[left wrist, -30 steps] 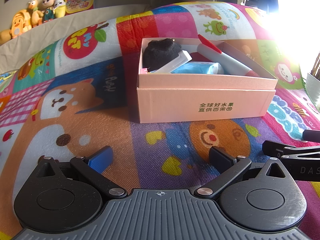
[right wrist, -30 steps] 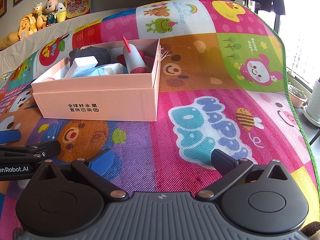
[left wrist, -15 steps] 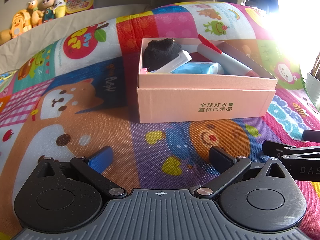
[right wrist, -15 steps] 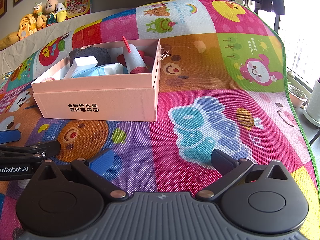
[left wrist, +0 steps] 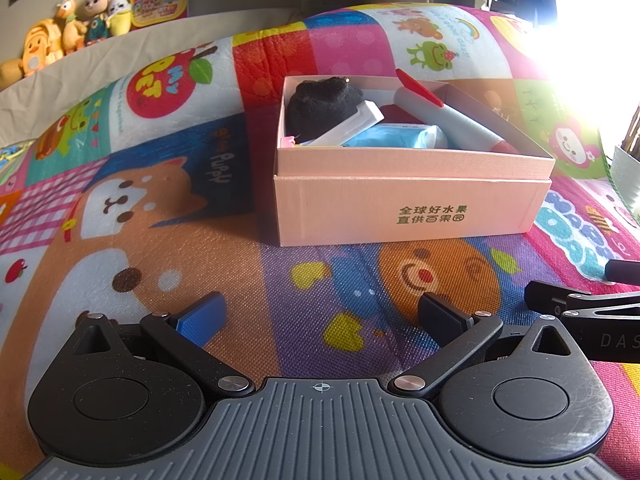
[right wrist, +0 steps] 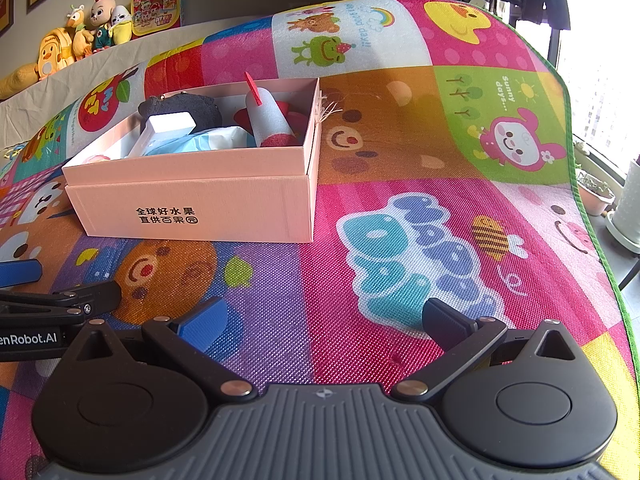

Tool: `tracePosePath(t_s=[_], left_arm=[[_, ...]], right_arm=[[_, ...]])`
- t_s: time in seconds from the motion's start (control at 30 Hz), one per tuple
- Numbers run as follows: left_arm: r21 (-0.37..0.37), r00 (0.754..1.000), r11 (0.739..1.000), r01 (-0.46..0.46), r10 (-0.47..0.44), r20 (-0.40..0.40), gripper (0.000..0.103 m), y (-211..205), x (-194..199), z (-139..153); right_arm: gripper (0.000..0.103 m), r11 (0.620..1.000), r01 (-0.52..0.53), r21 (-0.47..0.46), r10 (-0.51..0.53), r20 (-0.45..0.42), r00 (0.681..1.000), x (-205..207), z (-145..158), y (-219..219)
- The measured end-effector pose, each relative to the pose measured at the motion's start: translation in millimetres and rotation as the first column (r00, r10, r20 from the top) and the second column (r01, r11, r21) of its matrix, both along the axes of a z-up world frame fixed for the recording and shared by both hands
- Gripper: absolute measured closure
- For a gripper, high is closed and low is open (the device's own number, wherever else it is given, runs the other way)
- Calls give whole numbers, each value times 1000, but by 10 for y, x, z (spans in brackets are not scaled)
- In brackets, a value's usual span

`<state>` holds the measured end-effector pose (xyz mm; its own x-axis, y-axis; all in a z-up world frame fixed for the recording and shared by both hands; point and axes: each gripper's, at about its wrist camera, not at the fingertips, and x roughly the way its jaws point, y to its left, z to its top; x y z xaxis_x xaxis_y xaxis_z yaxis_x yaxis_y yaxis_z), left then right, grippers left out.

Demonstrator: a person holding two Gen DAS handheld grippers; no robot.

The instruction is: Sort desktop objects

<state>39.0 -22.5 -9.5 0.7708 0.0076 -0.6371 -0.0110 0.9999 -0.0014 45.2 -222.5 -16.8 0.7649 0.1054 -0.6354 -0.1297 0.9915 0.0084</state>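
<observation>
Left gripper [left wrist: 320, 312] & right gripper [right wrist: 324, 316] wide apart, nothing held; pink box [left wrist: 400, 200] packed w/ items.

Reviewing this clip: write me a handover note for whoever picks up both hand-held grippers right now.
Left hand-held gripper: open, empty, low over the play mat, in front of the pink box.
Right hand-held gripper: open, empty, beside the left one, right of the box.
In the box: black sock-like bundle, white flat case, blue packet, grey tube with red cap; something red lies underneath, unclear what.
Done: every loose item in view is already in the box.
Left: no item shows on the mat in either view; check outside the frames, otherwise the sorting looks finished.
</observation>
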Motion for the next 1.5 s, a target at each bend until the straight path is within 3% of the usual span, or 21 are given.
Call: tracePosePath(t_s=[1.13,1.37,1.5], left_arm=[[3,1000,1000,-2,2,0,0,-15,-10,3],[-3,997,1000,15,-15,-79,0,10,-37,67],[-13,997,1000,10,-11,-70,0,26,-47,57]], right_arm=[[0,1000,0,0,0,0,1000,3,2,-6],[0,1000,0,1,0,0,1000,2,4,-7],[0,1000,0,1,0,0,1000,1,6,-6]])
